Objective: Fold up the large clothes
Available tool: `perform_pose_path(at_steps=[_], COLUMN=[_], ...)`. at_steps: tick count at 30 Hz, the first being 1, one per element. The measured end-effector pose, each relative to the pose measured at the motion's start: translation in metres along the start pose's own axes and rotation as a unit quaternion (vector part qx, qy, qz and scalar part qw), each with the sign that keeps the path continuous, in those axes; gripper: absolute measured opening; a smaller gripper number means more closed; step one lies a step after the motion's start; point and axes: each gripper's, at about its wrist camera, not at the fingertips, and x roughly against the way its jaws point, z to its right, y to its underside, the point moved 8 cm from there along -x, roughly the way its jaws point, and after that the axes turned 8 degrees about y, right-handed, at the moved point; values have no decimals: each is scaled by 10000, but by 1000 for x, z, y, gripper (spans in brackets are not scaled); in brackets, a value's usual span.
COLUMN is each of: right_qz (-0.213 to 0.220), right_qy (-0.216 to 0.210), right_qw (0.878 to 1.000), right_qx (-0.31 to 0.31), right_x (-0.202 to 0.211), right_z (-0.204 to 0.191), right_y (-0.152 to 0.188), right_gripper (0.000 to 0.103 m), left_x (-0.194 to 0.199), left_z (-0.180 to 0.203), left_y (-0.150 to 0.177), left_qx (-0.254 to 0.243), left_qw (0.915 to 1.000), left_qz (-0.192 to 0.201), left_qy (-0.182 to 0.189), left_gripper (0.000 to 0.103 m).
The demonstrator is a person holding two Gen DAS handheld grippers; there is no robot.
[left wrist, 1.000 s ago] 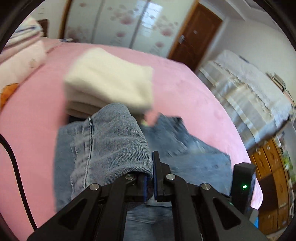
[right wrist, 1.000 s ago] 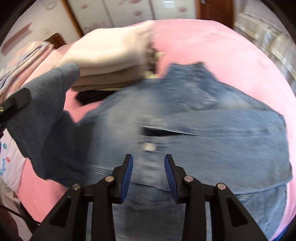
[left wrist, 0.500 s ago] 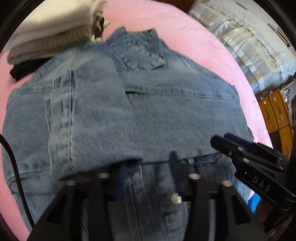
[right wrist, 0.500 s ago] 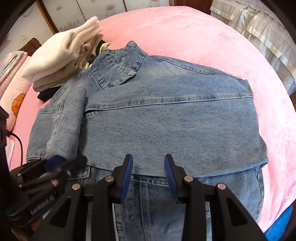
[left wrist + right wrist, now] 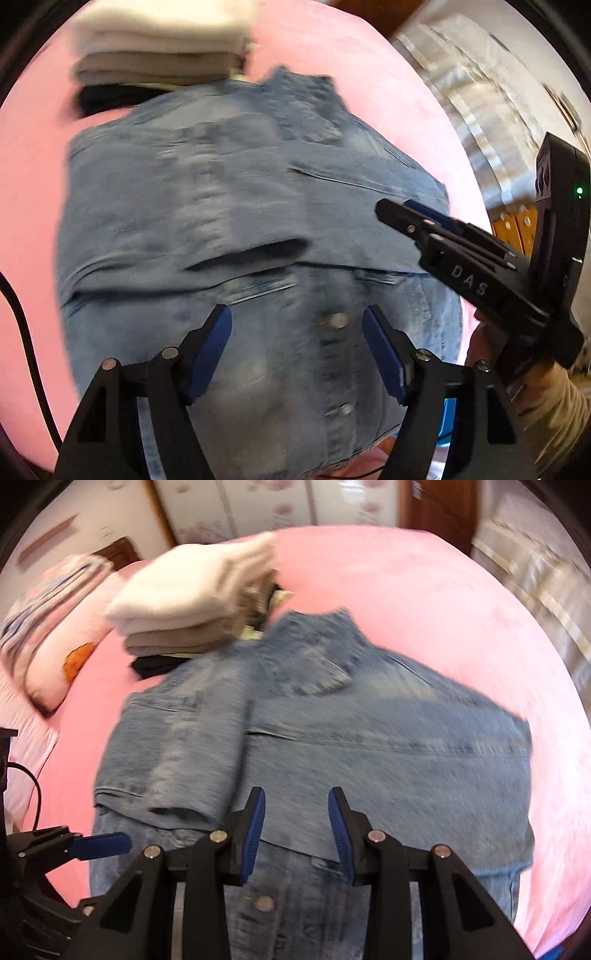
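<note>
On the pink bed (image 5: 424, 602) lies a denim jacket (image 5: 369, 746); both tools, left (image 5: 297, 350) and right (image 5: 297, 829), gape empty.

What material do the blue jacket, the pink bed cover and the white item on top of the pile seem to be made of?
The jacket looks like faded denim: washed blue cloth, stitched seams, metal buttons. The bed cover seems a soft, matte plush or fleece, though blur leaves this open. The white folded item on the pile appears thick and fluffy, perhaps knit or towelling; its texture is too blurred to tell.

Bright daylight; motion blur; fisheye warping
</note>
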Motion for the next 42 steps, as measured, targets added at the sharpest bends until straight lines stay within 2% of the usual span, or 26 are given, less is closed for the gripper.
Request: perform_pose_path(at_steps=[1,3,6,8,10,13,16,20,24,25,26,28,29,32,34,36,38,39,40,42], right_qz=[100,288,526,610,657,799,776,877,981,1019,974,863,940,1251,1441,1367,1005,676,226,-493], right_qy=[-25,-79,-63,88,263,500,682,1231,1652,1726,1667,1584,1578,1336,1238,1170,1235,1227,1200,1016], right_qw=[9998,9980,9899,9778,9605,9320,9120,8812,8633,8608,8642,8789,8859,9308,9607,9786,9873,9894,9900,9864], right_qx=[184,558,1317,2004,2693,3500,3970,4480,4668,4677,4645,4416,4260,3163,2024,997,-12,-388,-707,-1197], right_x=[1,2,-3,-14,-24,-29,-35,-48,-64,-66,-66,-65,-60,-28,-1,11,6,-4,-19,-40], right_z=[-12,-36,-80,-109,-131,-148,-149,-144,-145,-147,-149,-149,-147,-126,-90,-47,5,27,47,73], right_y=[-4,-8,-8,0,10,27,40,50,50,48,48,40,33,-2,-28,-36,-23,-10,8,44], right_gripper=[48,52,53,53,53,53,56,57,56,48,38,3,3,3,3,3,4,10,21,32], left_x=[14,29,47,55,60,63,61,56,46,46,46,48,49,51,50,43,33,25,17,6], left_z=[-17,-42,-89,-120,-142,-158,-165,-166,-163,-163,-163,-162,-160,-153,-148,-140,-134,-131,-129,-125], left_y=[3,6,9,10,8,8,10,8,0,-1,-4,-9,-13,-26,-33,-38,-39,-39,-37,-34], left_qx=[136,296,672,1014,1220,1282,1257,1137,1046,1042,1033,1004,975,871,790,678,586,524,461,356], left_qw=[9997,9982,9939,9904,9877,9866,9875,9896,9907,9907,9907,9905,9904,9905,9909,9919,9933,9940,9946,9954], left_qz=[125,301,502,545,630,694,671,629,595,594,610,668,713,833,874,851,772,690,600,428], left_qy=[-156,-422,-719,-770,-746,-729,-680,-612,-638,-641,-647,-662,-672,-665,-656,-650,-634,-672,-705,-777], left_gripper=[72,72,72,72,72,72,72,72,72,72,72,72,72,72,72,72,72,72,72,72])
